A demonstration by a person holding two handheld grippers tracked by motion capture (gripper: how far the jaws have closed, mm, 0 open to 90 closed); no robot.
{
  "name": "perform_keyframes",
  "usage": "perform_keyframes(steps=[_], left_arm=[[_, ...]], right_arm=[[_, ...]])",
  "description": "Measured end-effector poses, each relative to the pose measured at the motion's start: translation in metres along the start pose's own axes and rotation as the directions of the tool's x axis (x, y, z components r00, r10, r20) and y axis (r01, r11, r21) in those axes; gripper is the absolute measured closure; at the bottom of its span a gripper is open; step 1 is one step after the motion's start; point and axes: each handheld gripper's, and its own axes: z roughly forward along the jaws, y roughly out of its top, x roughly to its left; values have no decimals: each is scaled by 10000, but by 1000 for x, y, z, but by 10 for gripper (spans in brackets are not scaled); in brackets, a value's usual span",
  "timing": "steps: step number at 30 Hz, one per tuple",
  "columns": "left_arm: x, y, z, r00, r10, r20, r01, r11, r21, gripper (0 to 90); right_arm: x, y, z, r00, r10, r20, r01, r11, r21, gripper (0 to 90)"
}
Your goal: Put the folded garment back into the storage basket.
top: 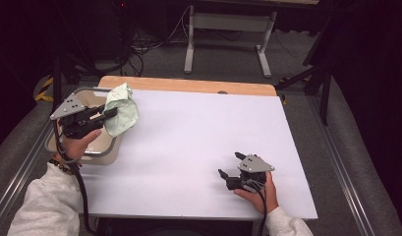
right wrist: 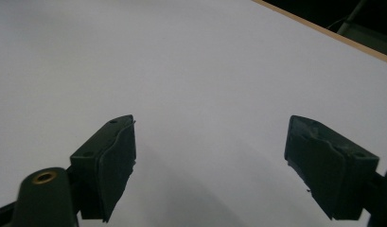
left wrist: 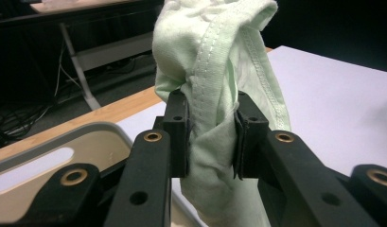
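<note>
The white desk [top: 198, 147] lies bare from centre out to three o'clock, open for passing. At nine o'clock a grey bin [top: 108, 155] blocks the edge, with a pale green cloth [top: 121, 110] hanging over its rim at ten o'clock.

Lab-like recording room: dark curtained surround, floor cables [top: 139, 49], white-topped table [top: 198, 147], bare desk frame [top: 228, 34].

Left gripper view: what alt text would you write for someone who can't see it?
The left gripper pinches a bunched pale green cloth between its two black jaws, holding it up. Below and to the left is the rim of a grey bin, with the white table beyond.
</note>
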Motion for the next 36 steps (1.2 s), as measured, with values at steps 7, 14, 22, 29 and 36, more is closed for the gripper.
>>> perform_keyframes(steps=[7,14,22,29,36], left_arm=[[12,-5,-10,9995,-202,-242,206,9997,155,724],[27,-10,-19,9973,-419,-599,455,9972,593,723],[47,-12,-10,9952,-121,-972,342,9727,2294,723],[64,-21,7,9964,-405,-743,636,9376,3419,722],[75,-26,19,9950,-151,-988,564,9010,4302,719]], right_arm=[[1,0,0,10000,1,0,-1,10000,18,180],[1,0,1,10000,30,-8,-30,10000,54,180],[3,1,2,10000,-10,-12,10,10000,89,180],[2,1,2,10000,18,-9,-18,9999,164,180],[2,0,3,10000,43,-32,-42,9998,212,180]])
